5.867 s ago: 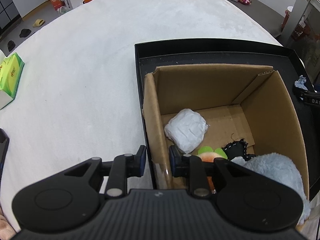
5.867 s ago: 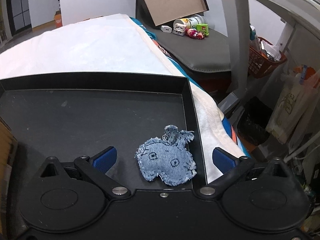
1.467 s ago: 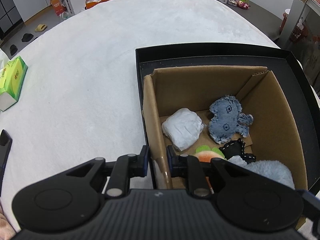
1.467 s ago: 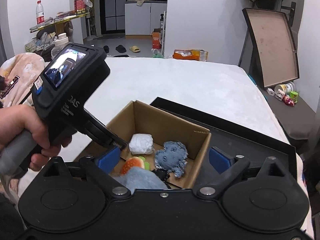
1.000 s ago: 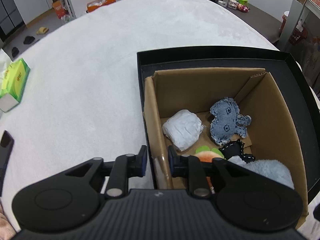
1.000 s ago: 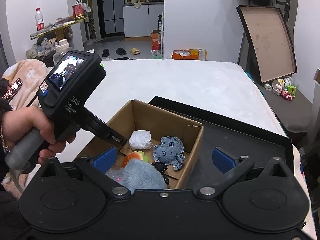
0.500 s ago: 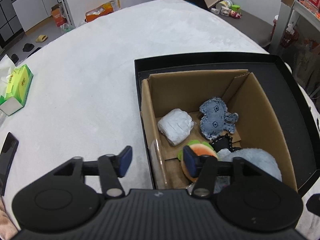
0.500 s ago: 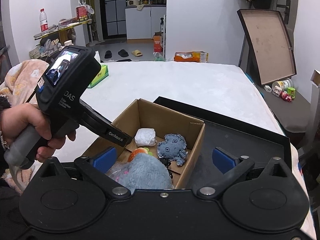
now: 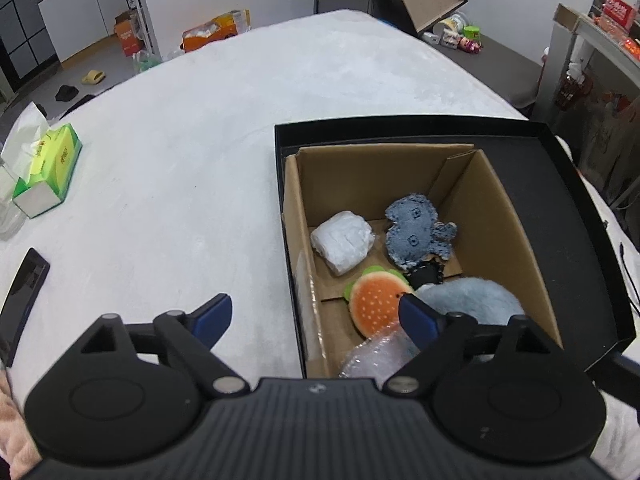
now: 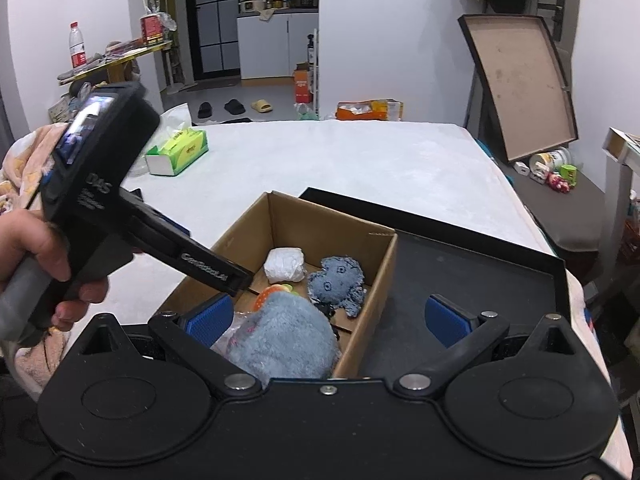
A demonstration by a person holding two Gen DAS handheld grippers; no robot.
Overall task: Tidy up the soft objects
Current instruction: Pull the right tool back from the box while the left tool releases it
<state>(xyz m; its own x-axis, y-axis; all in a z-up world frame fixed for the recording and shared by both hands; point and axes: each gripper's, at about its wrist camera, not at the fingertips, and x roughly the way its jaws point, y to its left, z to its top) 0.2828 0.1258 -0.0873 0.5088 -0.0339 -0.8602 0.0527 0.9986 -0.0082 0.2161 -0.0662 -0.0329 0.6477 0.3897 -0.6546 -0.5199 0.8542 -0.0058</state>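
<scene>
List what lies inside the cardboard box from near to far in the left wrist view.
bubble wrap → burger plush → white wrapped bundle → far wall of the cardboard box

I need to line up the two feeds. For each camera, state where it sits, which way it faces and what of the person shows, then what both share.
Left wrist: sits on the left gripper, faces steeply down at the cardboard box edge; only its own opening fingers show, nothing between them.
Right wrist: sits on the right gripper, faces obliquely down across the box toward the room; shows its open fingers and the hand holding the left gripper.
Shared: box, denim toy, white bundle, black tray.
</scene>
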